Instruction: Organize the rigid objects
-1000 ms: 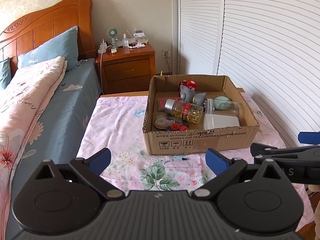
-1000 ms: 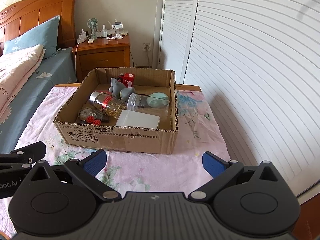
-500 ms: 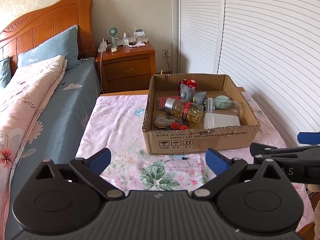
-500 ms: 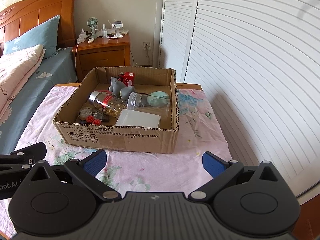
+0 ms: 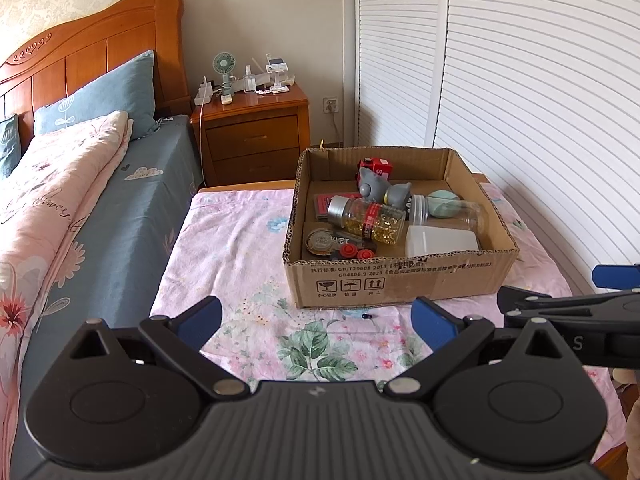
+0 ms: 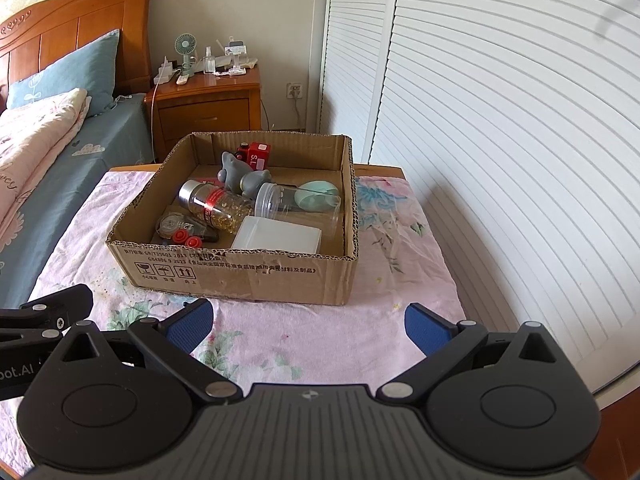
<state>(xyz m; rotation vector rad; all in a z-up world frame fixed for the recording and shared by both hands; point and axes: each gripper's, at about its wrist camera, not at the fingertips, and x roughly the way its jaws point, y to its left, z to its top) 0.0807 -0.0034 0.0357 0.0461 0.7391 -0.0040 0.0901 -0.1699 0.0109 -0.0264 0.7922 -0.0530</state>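
Bedroom setup, a table under a pink floral cloth (image 5: 240,248) beside the bed. Nearest, the left gripper (image 5: 316,322) and right gripper (image 6: 308,324) both hung wide open, holding nothing. Past them, toward the table's far edge, the cardboard box (image 6: 256,276) held everything: pill bottle (image 6: 214,206), white container (image 6: 278,234), clear jar (image 6: 298,206), grey toy (image 6: 240,174). Could've been before unpacking or after packing, honestly. Nightstand (image 5: 250,128) stood beyond, nothing blocking.

On the cardboard box (image 5: 400,280) front we read "GB/T29601 2013" and "GB4806.9 2023" beside Chinese print, above three handling symbols. The red toy (image 6: 256,155) shows "S L". The round tin (image 6: 176,224) bears "12". On the left gripper (image 6: 24,360) body we read "bot.AI".
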